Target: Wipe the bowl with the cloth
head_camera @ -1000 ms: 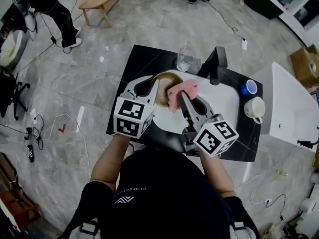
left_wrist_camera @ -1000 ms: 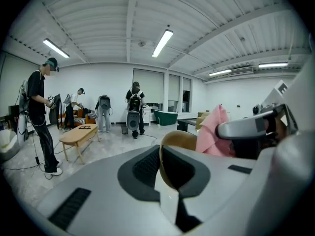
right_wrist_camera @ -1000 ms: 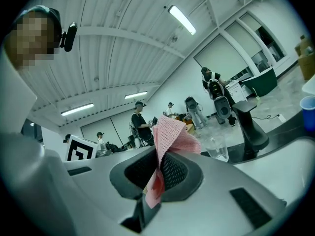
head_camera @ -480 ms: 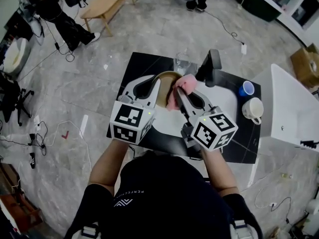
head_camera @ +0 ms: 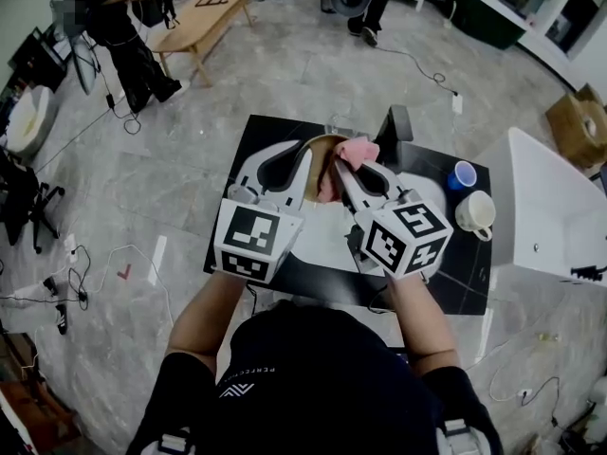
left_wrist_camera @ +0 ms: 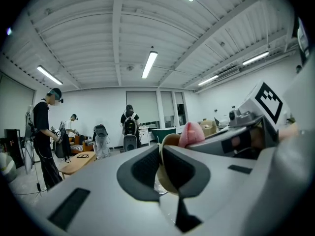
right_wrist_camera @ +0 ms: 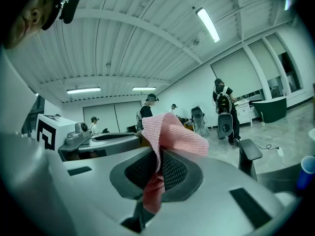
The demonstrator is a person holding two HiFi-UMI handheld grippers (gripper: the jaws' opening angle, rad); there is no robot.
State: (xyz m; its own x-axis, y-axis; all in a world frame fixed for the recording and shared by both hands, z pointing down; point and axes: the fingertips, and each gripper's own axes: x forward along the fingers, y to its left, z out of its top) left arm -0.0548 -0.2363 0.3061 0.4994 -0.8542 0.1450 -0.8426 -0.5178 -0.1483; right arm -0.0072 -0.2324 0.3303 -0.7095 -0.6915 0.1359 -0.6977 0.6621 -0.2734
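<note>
Person at a black square desk (head_camera: 270,131) wiping a tan round bowl (head_camera: 321,150) with a pink woven cloth (head_camera: 353,150).
A white mat (head_camera: 322,240) covers the desk's middle. To the right stand a white mug (head_camera: 474,214) and a small blue cup (head_camera: 464,173), with a black stand (head_camera: 394,126) at the far edge; the marker cubes hide the near desk. Since a second ago, bowl and cloth have moved towards the far edge. The left tongs (left_wrist_camera: 161,154) are clamped on the bowl's rim, and the right tongs (right_wrist_camera: 158,161) are clamped on the cloth, which presses against the bowl.
</note>
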